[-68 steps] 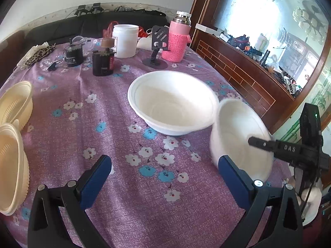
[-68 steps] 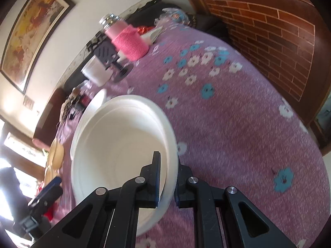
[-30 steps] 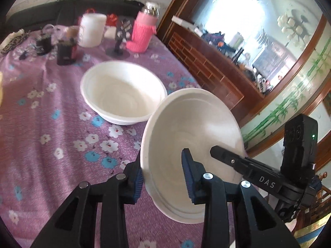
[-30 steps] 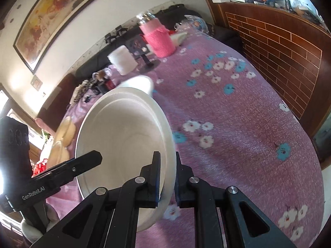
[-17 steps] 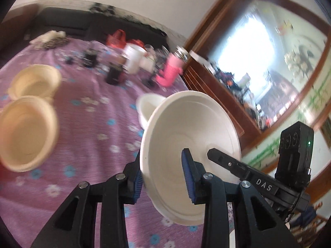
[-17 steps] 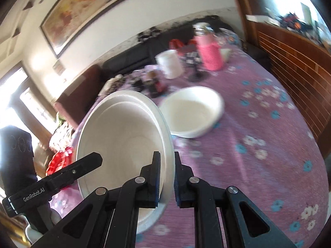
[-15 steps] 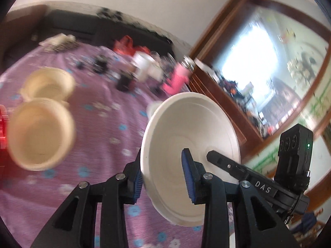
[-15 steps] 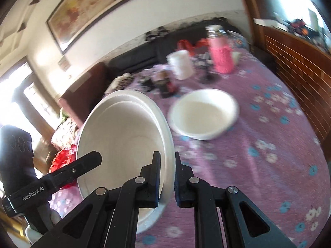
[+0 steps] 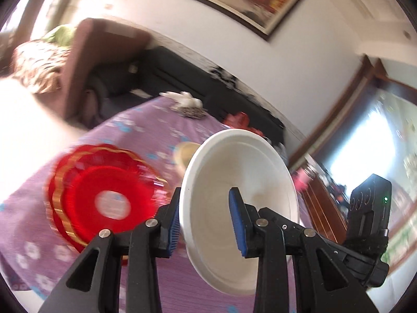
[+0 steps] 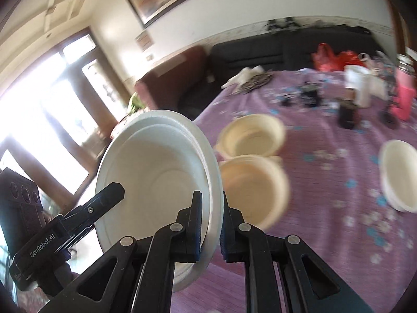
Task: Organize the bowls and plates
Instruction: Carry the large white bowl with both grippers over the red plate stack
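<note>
White bowl (image 10: 156, 172) between both tongs (image 10: 210, 224), red plates (image 9: 104, 195) motion-blurred.

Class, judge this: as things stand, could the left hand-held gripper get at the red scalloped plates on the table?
Probably not yet. The left hand-held gripper straddles the rim of the white foam bowl, so its jaws are occupied, though the red scalloped plates lie uncovered on the purple floral tablecloth just ahead.

The held bowl (image 10: 156, 172) is plain white. Two bowls (image 10: 254, 185) beside it are cream. The plates (image 9: 104, 198) are red with gold scalloped rims and a pale centre. The tablecloth (image 10: 325, 182) is purple with blue and white flowers. The flask (image 10: 404, 96) near its far edge is pink.
</note>
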`<state>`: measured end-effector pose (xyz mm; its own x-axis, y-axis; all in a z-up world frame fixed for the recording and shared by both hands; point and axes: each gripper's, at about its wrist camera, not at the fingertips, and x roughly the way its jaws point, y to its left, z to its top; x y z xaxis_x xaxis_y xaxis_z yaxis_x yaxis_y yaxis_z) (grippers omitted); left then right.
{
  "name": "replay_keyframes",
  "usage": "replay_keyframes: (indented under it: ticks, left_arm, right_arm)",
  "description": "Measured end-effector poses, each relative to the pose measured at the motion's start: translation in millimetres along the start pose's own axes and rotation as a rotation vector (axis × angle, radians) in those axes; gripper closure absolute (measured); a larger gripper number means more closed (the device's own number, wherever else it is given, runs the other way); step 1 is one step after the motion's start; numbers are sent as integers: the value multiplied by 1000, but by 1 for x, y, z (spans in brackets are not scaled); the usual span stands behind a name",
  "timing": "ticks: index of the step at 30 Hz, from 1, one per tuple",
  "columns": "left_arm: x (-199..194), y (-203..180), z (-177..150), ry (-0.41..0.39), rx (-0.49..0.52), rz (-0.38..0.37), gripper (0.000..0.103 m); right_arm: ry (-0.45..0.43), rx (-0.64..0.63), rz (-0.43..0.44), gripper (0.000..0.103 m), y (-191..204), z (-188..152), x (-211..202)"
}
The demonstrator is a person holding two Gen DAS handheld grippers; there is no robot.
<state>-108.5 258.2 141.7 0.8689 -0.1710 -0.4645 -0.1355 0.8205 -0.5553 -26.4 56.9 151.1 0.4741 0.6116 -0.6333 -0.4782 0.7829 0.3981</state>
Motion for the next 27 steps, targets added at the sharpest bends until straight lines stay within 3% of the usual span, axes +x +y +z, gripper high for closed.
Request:
replay_keyframes:
  ticks: [8, 18, 21, 23, 27]
  left_arm:
    - [4, 77, 12, 5, -126, 115, 70]
    - [16, 113, 14, 33, -186, 140, 69]
    - [16, 115, 13, 35, -194, 132, 59]
    - [17, 116, 13, 28, -195, 129, 44]
    - [14, 113, 14, 0, -177, 139, 34]
  right_arm:
    - [116, -54, 19, 90, 44, 3, 79]
    - [186, -93, -20, 89, 61, 0, 125]
    - [190, -95, -23, 89, 62, 0, 127]
    - [184, -96, -27, 89, 62, 0, 128]
    - [165, -90, -33, 89, 60, 2, 126]
